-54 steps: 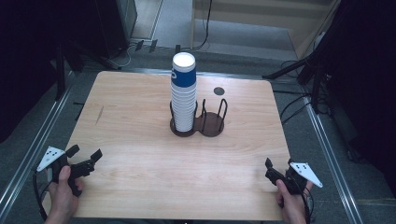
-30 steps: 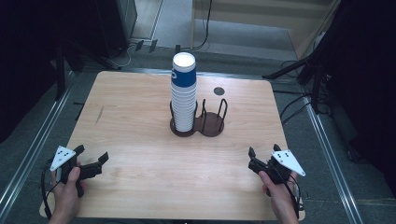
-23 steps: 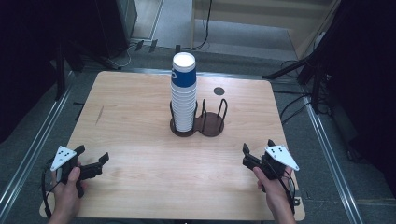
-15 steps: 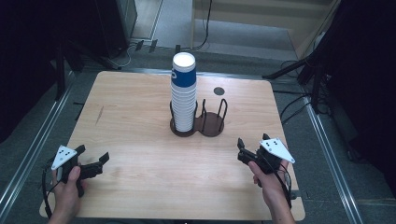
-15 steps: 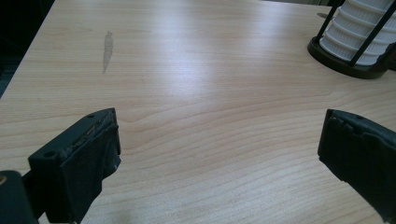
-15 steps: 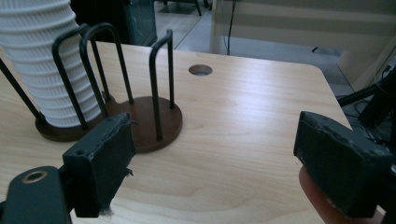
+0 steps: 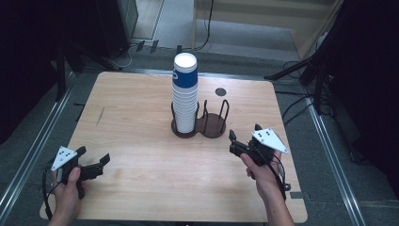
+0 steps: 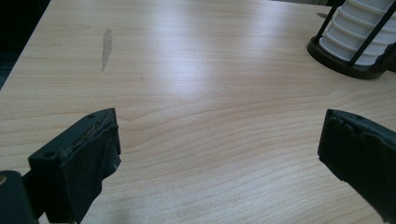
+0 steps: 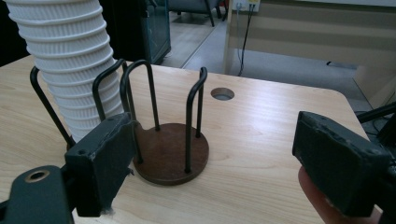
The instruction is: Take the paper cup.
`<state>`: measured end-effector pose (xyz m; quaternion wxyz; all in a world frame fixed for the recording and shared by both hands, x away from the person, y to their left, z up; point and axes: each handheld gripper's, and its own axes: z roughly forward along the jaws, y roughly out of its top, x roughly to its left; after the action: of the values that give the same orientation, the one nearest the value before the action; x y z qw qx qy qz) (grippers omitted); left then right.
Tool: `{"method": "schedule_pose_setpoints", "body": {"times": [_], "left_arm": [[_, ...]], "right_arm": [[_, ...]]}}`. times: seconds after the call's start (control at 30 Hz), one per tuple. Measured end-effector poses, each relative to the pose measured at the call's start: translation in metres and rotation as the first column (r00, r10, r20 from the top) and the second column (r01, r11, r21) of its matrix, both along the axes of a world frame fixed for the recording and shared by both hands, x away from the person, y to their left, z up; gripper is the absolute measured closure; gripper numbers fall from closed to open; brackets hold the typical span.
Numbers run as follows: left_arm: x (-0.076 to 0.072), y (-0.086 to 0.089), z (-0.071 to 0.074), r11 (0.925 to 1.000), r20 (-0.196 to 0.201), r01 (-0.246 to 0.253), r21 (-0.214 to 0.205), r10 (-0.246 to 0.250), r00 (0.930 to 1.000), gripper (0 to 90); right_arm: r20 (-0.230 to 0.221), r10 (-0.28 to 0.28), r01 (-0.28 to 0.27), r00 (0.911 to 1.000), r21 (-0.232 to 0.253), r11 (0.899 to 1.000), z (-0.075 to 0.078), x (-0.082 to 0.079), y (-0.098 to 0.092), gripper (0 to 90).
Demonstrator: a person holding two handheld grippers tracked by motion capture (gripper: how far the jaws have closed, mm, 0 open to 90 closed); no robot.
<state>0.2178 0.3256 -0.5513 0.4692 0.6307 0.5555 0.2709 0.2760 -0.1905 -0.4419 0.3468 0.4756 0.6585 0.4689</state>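
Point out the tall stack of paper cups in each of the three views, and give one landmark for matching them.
High view: the cup stack stands at table centre, toward the far edge, in the left ring of the holder.
Left gripper view: top right corner, only the stack's lower cups inside black wires.
Right gripper view: upper left, rising out of frame.
Shared landmark: the dark wire cup holder.

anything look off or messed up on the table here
Little stands out. The cup stack stands upright in the left ring of the holder. The one oddity is a dark smear on the bare table, left of the stack.
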Motion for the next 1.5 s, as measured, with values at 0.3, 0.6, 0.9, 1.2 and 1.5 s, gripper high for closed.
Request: {"method": "schedule_pose_setpoints", "body": {"times": [0.3,0.6,0.9,1.2,1.5], "left_arm": [[0.000,0.000,0.000,1.0000,0.001,0.000,0.002,0.000,1.0000,0.0],[0.000,-0.001,0.000,0.9999,0.002,0.006,0.010,-0.006,1.0000,0.0],[0.000,-0.001,0.000,0.9999,0.002,0.012,0.009,-0.012,0.9999,0.0],[0.000,0.000,0.000,0.9999,0.003,0.015,-0.001,-0.015,0.9999,0.0],[0.000,0.000,0.000,0.9999,0.003,0.016,-0.002,-0.016,0.9999,0.0]], "right_arm": [[0.003,0.033,-0.033,0.9995,0.010,0.999,0.010,0.006,0.016,12.7],[0.012,0.045,-0.045,0.9989,0.016,0.999,0.021,0.014,0.032,12.6],[0.032,0.062,-0.062,0.9976,0.003,0.998,0.031,0.020,0.046,12.4],[0.031,0.090,-0.089,0.9955,-0.009,0.996,0.038,0.026,0.062,12.3],[0.029,0.105,-0.105,0.9941,-0.001,0.994,0.043,0.032,0.073,12.3]]}}
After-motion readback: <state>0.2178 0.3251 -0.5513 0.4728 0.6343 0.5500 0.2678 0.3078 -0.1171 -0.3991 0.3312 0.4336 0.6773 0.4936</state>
